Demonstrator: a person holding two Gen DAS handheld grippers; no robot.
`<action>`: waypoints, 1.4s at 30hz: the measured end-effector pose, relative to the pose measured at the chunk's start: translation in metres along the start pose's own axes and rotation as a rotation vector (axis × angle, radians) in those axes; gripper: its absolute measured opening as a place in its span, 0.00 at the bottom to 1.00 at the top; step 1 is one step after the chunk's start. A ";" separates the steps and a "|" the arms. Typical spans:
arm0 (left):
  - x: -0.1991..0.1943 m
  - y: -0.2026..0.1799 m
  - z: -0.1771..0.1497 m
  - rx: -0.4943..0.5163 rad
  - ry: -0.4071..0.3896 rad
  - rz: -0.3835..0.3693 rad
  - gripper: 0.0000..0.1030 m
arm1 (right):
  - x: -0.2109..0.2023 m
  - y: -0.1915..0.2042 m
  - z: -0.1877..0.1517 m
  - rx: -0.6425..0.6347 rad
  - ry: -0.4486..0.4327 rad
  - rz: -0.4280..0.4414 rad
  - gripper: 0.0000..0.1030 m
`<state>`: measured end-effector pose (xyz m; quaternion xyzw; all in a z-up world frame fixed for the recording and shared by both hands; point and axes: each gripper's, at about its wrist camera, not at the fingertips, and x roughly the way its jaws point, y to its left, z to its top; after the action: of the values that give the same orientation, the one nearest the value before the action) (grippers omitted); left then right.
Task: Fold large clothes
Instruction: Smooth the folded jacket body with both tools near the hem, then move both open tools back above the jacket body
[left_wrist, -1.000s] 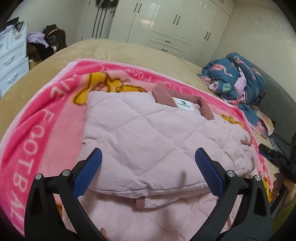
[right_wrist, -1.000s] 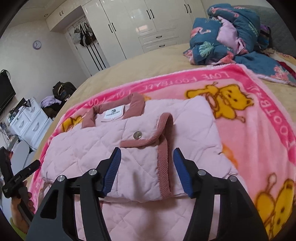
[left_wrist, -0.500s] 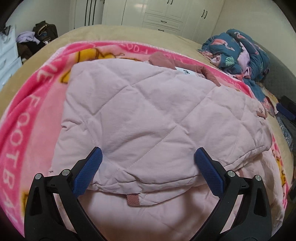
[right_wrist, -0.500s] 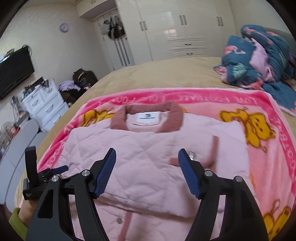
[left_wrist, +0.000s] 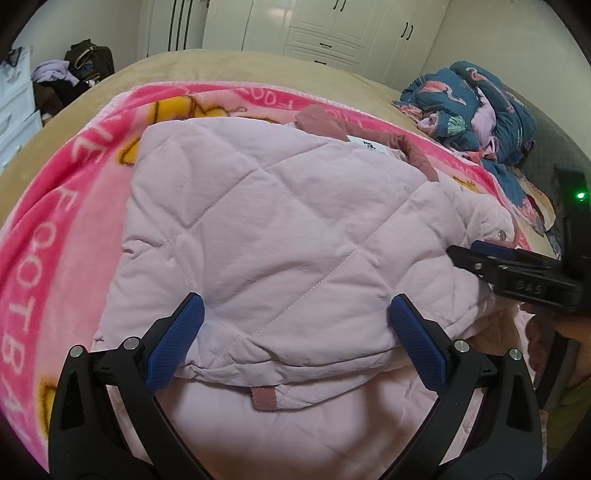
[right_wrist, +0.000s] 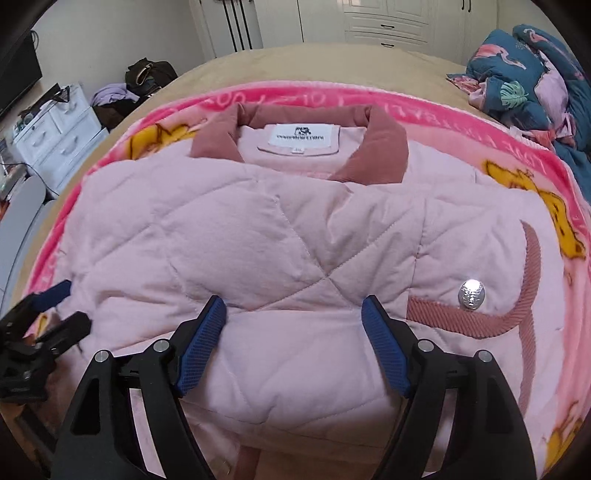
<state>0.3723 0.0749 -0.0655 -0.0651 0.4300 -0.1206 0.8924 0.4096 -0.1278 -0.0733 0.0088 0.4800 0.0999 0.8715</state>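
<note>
**Quilted jacket on blanket, both grippers apart**

While the pink quilted jacket (right_wrist: 295, 240) lies folded on the pink blanket (left_wrist: 62, 221), the left gripper (left_wrist: 295, 332) and right gripper (right_wrist: 295, 328) hover over its near edge, jaws spread, gripping nothing.

The bed (right_wrist: 295, 59) has a tan cover, and a pink cartoon blanket (right_wrist: 461, 122) is spread flat over most of it. Over at the far right corner there's a bunched-up blue flamingo quilt (right_wrist: 524, 85) sitting right on the bed.
</note>
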 end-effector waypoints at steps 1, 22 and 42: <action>0.000 -0.001 0.000 0.003 0.001 0.003 0.92 | 0.000 0.001 0.000 0.002 -0.004 -0.003 0.74; -0.032 -0.006 0.005 -0.053 0.001 -0.061 0.92 | -0.075 -0.015 -0.029 0.124 -0.116 0.064 0.94; -0.087 0.002 0.011 -0.103 -0.081 -0.052 0.92 | -0.124 -0.012 -0.041 0.174 -0.197 0.155 0.95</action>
<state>0.3290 0.1002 0.0062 -0.1269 0.3974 -0.1186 0.9011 0.3127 -0.1653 0.0071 0.1314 0.3968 0.1237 0.9000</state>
